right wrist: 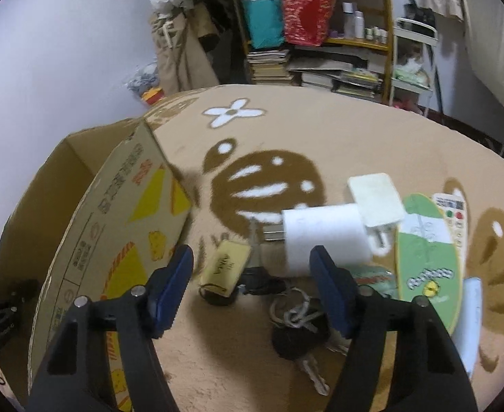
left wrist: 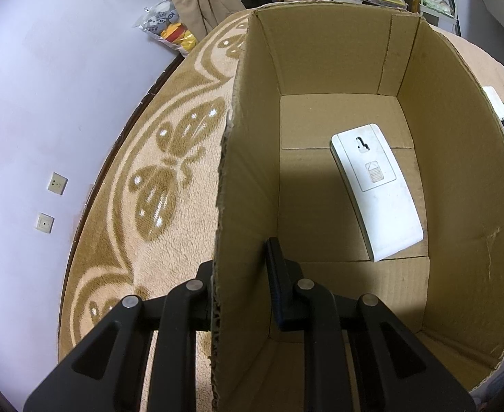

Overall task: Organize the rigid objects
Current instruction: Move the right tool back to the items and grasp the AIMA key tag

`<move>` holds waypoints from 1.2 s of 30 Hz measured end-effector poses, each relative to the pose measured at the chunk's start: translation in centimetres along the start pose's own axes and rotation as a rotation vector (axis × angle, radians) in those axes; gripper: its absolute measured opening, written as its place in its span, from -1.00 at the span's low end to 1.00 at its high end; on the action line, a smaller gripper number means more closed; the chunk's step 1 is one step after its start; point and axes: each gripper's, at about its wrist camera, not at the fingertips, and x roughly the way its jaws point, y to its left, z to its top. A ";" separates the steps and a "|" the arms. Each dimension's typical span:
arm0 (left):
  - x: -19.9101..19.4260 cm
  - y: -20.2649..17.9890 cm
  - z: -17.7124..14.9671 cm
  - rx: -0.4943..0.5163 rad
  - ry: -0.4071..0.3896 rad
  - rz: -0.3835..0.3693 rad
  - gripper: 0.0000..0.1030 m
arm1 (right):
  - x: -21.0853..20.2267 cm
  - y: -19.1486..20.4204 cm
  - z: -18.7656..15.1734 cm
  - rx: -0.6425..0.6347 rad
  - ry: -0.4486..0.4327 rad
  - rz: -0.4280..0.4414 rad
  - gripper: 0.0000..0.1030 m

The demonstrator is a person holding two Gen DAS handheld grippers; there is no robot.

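Note:
An open cardboard box stands on the carpet with a white remote-like device lying face down on its floor. My left gripper is shut on the box's left wall, one finger inside and the other outside. In the right wrist view my right gripper hangs open just above a heap on the carpet: a white plug charger, a second white adapter, a gold key tag and a bunch of keys. The same box stands to its left.
A green oval card, a remote control and a pale blue object lie right of the heap. The patterned beige carpet meets a pale wall at left. Cluttered shelves and stacked books stand behind.

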 end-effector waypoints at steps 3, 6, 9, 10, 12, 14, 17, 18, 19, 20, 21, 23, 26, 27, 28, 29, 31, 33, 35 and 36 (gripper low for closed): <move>0.0 0.0 0.0 -0.001 0.000 -0.001 -0.64 | 0.8 0.6 0.1 -0.016 0.004 0.017 0.29; 0.1 0.0 0.0 -0.002 0.002 -0.001 -0.63 | 1.7 1.0 0.0 -0.039 0.017 0.020 0.13; 0.1 0.0 0.0 -0.003 0.003 -0.001 -0.63 | 2.6 1.3 -0.4 -0.054 0.038 0.032 0.06; 0.1 0.0 0.0 -0.003 0.003 -0.001 -0.63 | 3.0 1.5 -0.6 -0.066 0.052 0.037 0.04; 0.1 0.0 0.0 -0.003 0.003 -0.001 -0.63 | 3.5 1.9 -0.8 -0.084 0.076 0.042 0.03; 0.1 0.0 0.0 -0.003 0.004 -0.001 -0.63 | 3.5 2.2 -0.9 -0.106 0.076 0.023 0.03; 0.1 0.0 0.0 -0.001 0.003 0.000 -0.63 | 3.8 2.0 -0.7 -0.088 0.099 0.021 0.04; 0.2 0.0 0.0 0.000 0.003 0.000 -0.63 | 3.7 2.0 -0.7 -0.088 0.105 0.018 0.04; 0.2 0.1 0.0 -0.001 0.003 -0.001 -0.63 | 3.7 2.1 -0.6 -0.088 0.111 0.012 0.04; 0.2 0.1 0.0 0.000 0.003 0.000 -0.63 | 3.8 2.2 -0.6 -0.090 0.117 0.003 0.04; 0.2 0.1 0.0 0.000 0.003 -0.001 -0.63 | 3.8 2.3 -0.6 -0.092 0.120 -0.005 0.04; 0.2 0.1 0.0 0.000 0.003 -0.001 -0.63 | 3.9 2.5 -0.5 -0.099 0.133 -0.021 0.04; 0.2 0.1 0.0 -0.001 0.004 0.000 -0.63 | 3.8 2.7 -0.5 -0.104 0.149 -0.027 0.04; 0.2 0.1 0.0 -0.002 0.004 0.001 -0.63 | 3.7 2.6 -0.5 -0.096 0.150 -0.019 0.04; 0.2 0.1 0.0 -0.003 0.005 0.000 -0.63 | 3.6 2.4 -0.5 -0.085 0.151 -0.010 0.04; 0.2 0.1 0.0 -0.003 0.005 -0.001 -0.63 | 3.5 2.2 -0.4 -0.070 0.153 0.003 0.04; 0.2 0.2 0.0 -0.002 0.005 -0.002 -0.63 | 3.4 1.9 -0.4 -0.051 0.157 0.024 0.03; 0.2 0.2 0.0 -0.002 0.006 -0.001 -0.63 | 3.2 1.5 -0.4 -0.030 0.158 0.051 0.02; 0.2 0.2 0.0 -0.002 0.006 -0.002 -0.63 | 3.3 1.1 -0.3 -0.020 0.169 0.098 -0.34; 0.2 0.2 0.0 -0.002 0.006 -0.003 -0.63 | 3.7 1.1 -0.5 -0.017 0.195 0.118 -0.38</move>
